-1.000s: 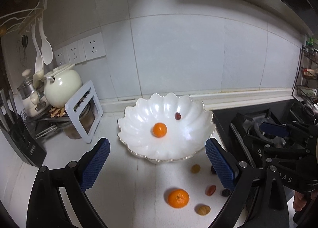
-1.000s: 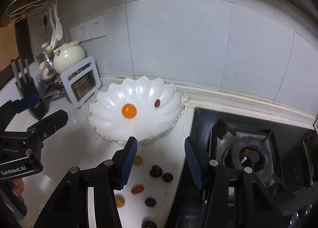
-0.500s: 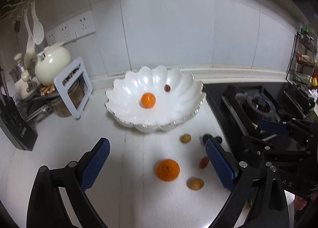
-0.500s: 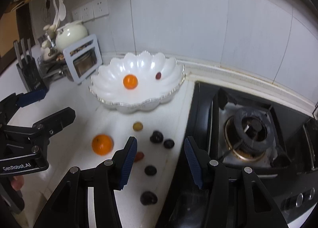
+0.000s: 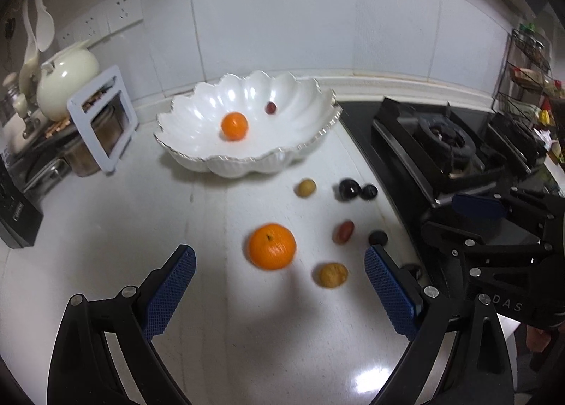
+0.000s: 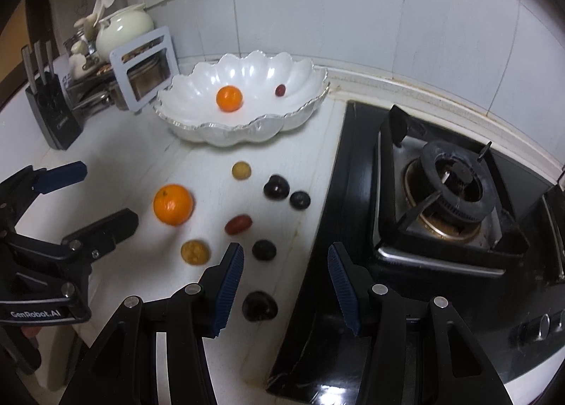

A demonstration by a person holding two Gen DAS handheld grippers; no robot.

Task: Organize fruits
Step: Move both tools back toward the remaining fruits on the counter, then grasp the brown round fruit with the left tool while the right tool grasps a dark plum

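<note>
Only rightward: knife block (image 6: 53, 115).

White lettering "GenRobot.AI" stands on the black body of the left hand-held gripper (image 6: 76, 200), seen at the left edge of the right wrist view. In the left wrist view, the right hand-held gripper (image 5: 469, 217) bears the letters "DAS", the rest cut off.

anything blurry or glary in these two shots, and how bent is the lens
Left wrist view: the big orange and the brown fruit on the counter are smeared; a light glares off the counter near the bottom. Right wrist view: the same orange is soft-edged, the stove sharper. Both views bow the wall tiles and darken at the corners.
</note>
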